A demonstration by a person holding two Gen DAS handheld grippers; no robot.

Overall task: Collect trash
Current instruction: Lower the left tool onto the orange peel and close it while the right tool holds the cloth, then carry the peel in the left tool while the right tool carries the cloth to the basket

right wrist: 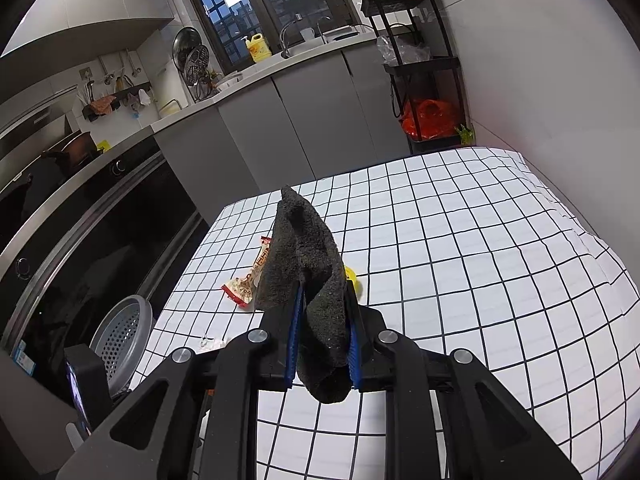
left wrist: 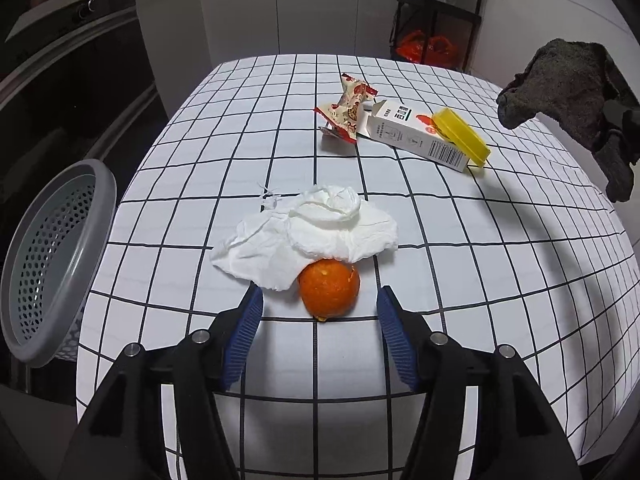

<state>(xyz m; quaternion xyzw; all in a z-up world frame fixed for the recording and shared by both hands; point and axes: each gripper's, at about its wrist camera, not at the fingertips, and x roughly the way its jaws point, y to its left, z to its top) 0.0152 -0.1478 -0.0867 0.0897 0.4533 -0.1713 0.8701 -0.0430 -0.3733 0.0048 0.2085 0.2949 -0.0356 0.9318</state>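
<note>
In the left wrist view an orange peel point(left wrist: 329, 287) lies on the checked tablecloth point(left wrist: 520, 248), partly under a crumpled white tissue point(left wrist: 308, 240). My left gripper point(left wrist: 320, 300) is open, its blue pads on either side of the peel, just short of it. Farther back lie a red snack wrapper point(left wrist: 347, 108), a white carton point(left wrist: 416, 134) and a yellow lid point(left wrist: 460, 131). My right gripper point(right wrist: 323, 300) is shut on a dark grey cloth point(right wrist: 308, 268) and holds it above the table; the cloth also shows in the left wrist view point(left wrist: 568, 92).
A grey perforated bin point(left wrist: 52, 256) stands off the table's left edge, also in the right wrist view point(right wrist: 120, 336). A dark oven front point(right wrist: 80, 232) and grey cabinets point(right wrist: 304, 120) lie beyond. A black rack with an orange bag point(right wrist: 428, 118) stands at the back right.
</note>
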